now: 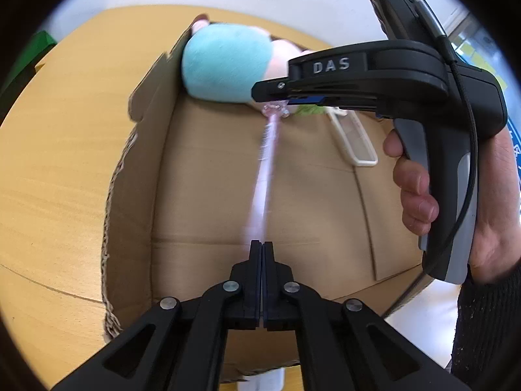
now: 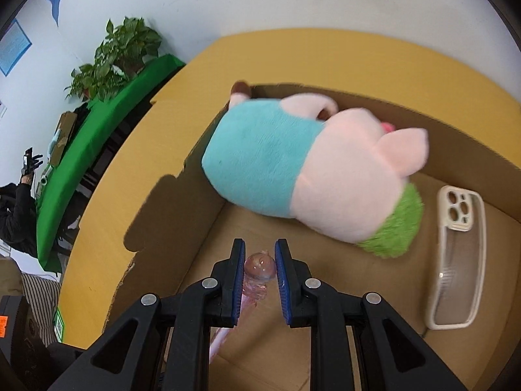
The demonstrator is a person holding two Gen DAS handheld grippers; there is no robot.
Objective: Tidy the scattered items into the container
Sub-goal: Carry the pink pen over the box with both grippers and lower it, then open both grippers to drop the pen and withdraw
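Your counter (image 2: pixel 325 55) is a light wood top, and the open cardboard box (image 1: pixel 202 202) sits on it, filling most of both views. Beyond the counter's left edge in the right wrist view stands a green-covered table (image 2: pixel 97 137) with a potted plant (image 2: pixel 117 55) at its far end.

Inside the box, the plush pig (image 2: pixel 325 176) lies on its side against the far left wall, teal body to the left, pink head to the right, green patch at its near right. The clear phone case (image 2: pixel 456 260) lies flat on the box floor to the right of the pig, just apart from it.

You hold one pink pen (image 1: pixel 265 176) between both tools, above the box floor. Your left gripper (image 1: pixel 262 247) has its fingers pressed together on the pen's near end. Your right gripper (image 2: pixel 260 260) clamps its blue-padded fingers (image 2: pixel 282 280) on the pen's clear, knobbed far end, which lies close to the pig's green patch. In the left wrist view your right hand (image 1: pixel 420 189) wraps the right tool's handle at the right side of the box.
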